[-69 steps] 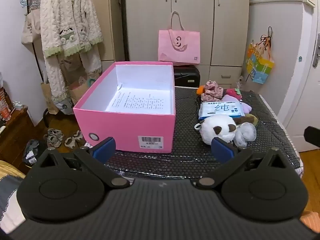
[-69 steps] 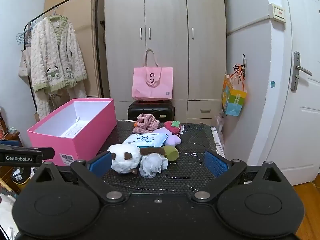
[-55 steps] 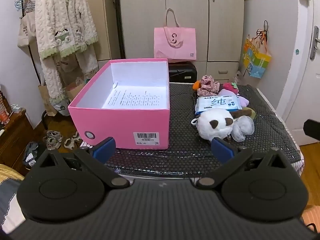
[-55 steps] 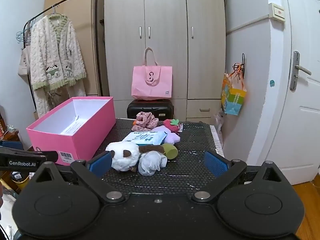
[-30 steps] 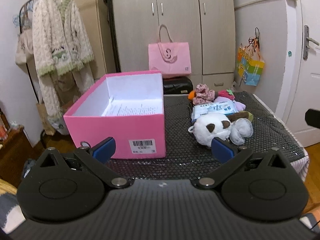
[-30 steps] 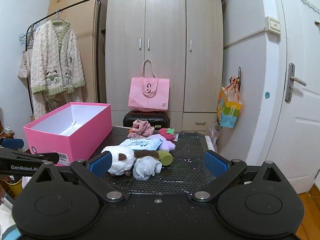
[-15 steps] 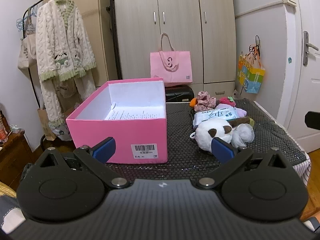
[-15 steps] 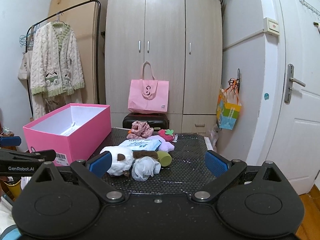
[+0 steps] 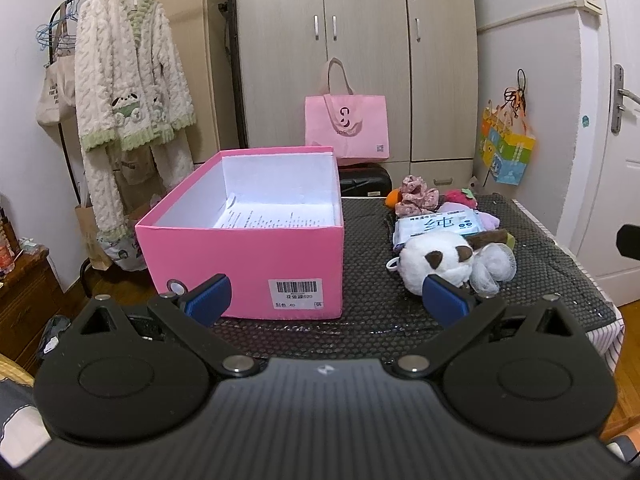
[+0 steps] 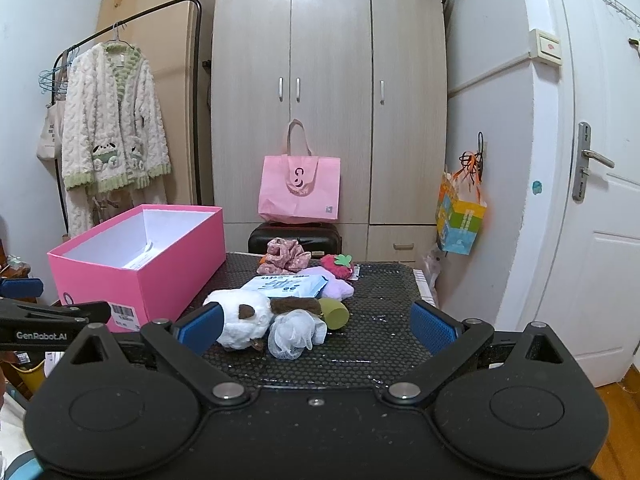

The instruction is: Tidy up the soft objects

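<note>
So far nothing has been gripped: the left tongs (image 9: 326,299) and the right tongs (image 10: 318,326) are both held wide apart and empty, short of the near edge of the tabletop (image 9: 360,332). The soft things are heaped on the right half of the tabletop, while the pink box (image 9: 244,256) stands open on the left half with only a printed sheet (image 9: 276,220) on its floor. Nearest in the heap lies the white plush (image 10: 240,316), with a mesh puff (image 10: 294,336) just beside it and a brown piece (image 10: 294,305) and a green piece (image 10: 334,314) against them; farther back are a wipes pack (image 10: 286,285), a purple plush (image 10: 338,289), a strawberry (image 10: 335,266) and a floral scrunchie (image 10: 282,260). Because the things are packed touching one another, a pinch on the white plush could well drag the puff or the brown piece along, and one of them could be dropped between heap and box or off the right edge. The puff is likely to compress to almost nothing, so a shallow grip may slip. Its netting might also snag on the bumpy mat. The wipes pack is slick and flat, and could be pushed away rather than lifted. A low carry might be caught on the box wall and the light box shoved leftward.
</note>
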Action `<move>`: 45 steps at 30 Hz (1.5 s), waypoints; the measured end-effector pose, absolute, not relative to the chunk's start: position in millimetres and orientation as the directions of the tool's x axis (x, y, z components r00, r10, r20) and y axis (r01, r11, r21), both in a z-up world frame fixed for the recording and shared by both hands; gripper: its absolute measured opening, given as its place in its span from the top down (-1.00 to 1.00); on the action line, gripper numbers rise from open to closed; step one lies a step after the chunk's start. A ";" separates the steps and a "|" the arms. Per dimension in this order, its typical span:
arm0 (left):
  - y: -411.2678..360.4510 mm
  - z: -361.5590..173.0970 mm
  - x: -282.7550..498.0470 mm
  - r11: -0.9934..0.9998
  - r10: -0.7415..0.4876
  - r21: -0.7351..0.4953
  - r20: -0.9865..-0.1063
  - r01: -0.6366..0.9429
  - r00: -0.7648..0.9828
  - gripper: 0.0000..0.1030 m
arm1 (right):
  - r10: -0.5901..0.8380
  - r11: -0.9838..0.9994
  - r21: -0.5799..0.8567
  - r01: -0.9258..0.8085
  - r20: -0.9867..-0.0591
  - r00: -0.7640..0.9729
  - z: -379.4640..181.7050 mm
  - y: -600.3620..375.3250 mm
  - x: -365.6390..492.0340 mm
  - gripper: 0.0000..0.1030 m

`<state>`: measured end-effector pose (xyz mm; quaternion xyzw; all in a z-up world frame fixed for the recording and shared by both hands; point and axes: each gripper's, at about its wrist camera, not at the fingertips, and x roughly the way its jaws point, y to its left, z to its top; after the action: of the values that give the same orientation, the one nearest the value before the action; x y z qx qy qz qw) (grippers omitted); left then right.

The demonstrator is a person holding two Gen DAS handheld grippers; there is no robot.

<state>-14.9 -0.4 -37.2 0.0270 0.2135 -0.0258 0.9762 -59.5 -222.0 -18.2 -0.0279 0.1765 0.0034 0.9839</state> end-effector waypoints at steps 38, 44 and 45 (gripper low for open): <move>12.9 -33.6 -19.8 0.997 -0.058 0.017 -0.392 0.070 0.918 -1.00 | -0.024 0.999 -0.051 0.006 -0.355 0.935 -21.4 -221.7 -61.9 -0.97; 13.6 -35.4 -17.2 0.997 -0.063 0.014 -0.404 0.075 0.913 -1.00 | -0.029 0.999 -0.050 0.012 -0.357 0.934 -22.3 -222.7 -60.5 -0.97; 13.6 -35.9 -16.8 0.997 -0.065 0.013 -0.406 0.076 0.912 -1.00 | -0.028 0.999 -0.049 0.011 -0.359 0.933 -22.6 -222.6 -59.8 -0.97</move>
<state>-16.8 13.6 -35.9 0.0144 0.2071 -0.0361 0.9776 -59.8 -222.6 -22.6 -0.0232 0.1826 -0.0100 0.9829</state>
